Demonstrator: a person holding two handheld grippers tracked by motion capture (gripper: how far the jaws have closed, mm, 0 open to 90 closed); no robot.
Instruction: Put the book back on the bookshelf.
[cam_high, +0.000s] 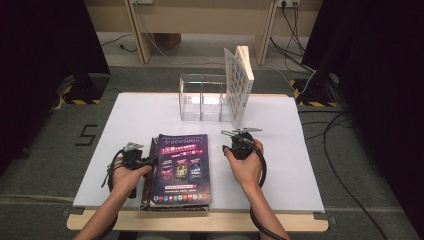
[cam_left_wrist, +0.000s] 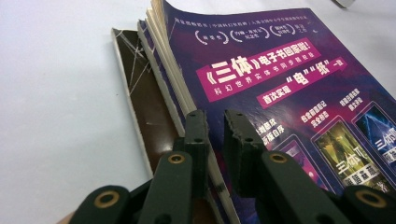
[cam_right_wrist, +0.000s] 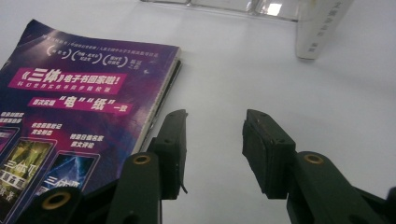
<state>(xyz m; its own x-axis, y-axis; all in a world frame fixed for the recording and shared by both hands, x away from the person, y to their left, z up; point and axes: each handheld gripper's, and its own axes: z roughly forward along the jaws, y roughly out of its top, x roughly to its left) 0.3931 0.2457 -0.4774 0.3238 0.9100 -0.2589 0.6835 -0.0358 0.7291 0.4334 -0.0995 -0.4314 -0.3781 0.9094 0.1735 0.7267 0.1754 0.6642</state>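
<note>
A purple magazine (cam_high: 182, 167) lies on top of a small stack near the table's front edge, with a brown book (cam_left_wrist: 144, 107) under it. My left gripper (cam_high: 150, 161) sits at the stack's left edge. In the left gripper view its jaws (cam_left_wrist: 215, 133) stand a narrow gap apart, one beside the page edges and one over the cover, with the magazine's edge (cam_left_wrist: 187, 100) between them. My right gripper (cam_high: 241, 134) hovers low over the bare white table, right of the magazine (cam_right_wrist: 79, 98). It is open (cam_right_wrist: 214, 140) with nothing between its fingers.
A clear acrylic holder (cam_high: 202, 97) stands at the back of the white table (cam_high: 140, 115). A white book (cam_high: 238, 82) leans upright against its right end, and its spine (cam_right_wrist: 317, 28) shows ahead of the right gripper. Cables run across the floor on the right.
</note>
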